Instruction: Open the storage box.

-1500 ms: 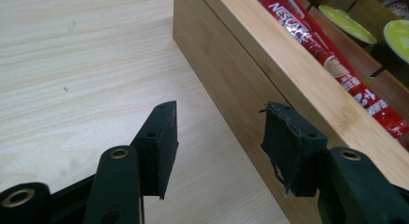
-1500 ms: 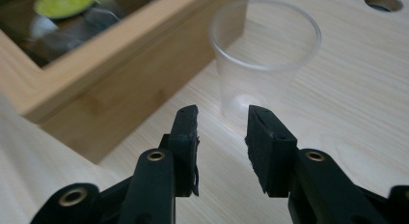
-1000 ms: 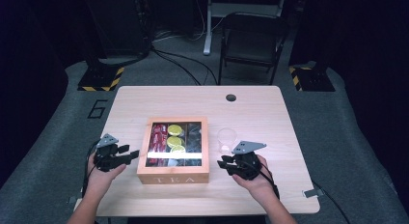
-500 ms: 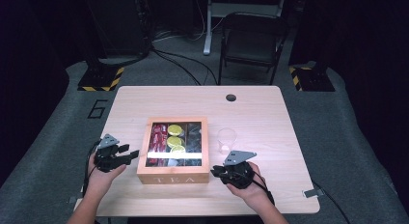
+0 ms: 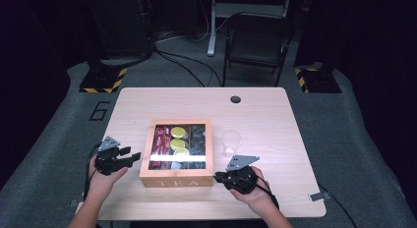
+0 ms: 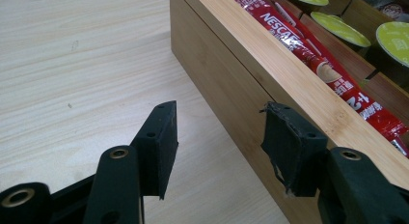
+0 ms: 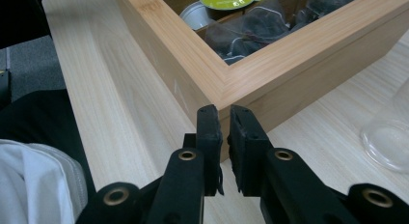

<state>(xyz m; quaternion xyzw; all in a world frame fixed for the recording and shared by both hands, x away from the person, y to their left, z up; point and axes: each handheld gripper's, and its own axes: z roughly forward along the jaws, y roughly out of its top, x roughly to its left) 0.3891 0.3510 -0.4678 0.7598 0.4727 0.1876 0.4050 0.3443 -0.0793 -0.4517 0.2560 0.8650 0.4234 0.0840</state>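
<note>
A wooden tea box (image 5: 177,180) with a clear lid stands on the table (image 5: 265,120). It holds red sachets (image 6: 308,55), yellow-green capsules (image 6: 393,35) and dark bags (image 7: 251,28). My left gripper (image 5: 133,156) is open beside the box's left wall (image 6: 231,89). One of its jaws is close against the wood and the other is over bare table. My right gripper (image 5: 217,178) points at the box's front right corner (image 7: 226,89). Its jaws have just been closing and stand almost together with nothing between them.
A clear plastic cup (image 5: 231,142) stands just right of the box, close to my right gripper. The table has a cable hole (image 5: 235,99) near its far edge. A folding chair (image 5: 258,41) and cables lie on the floor beyond the table.
My right gripper has shifted slightly toward the table's front edge and the box's front right corner. My left gripper has stayed where it was.
</note>
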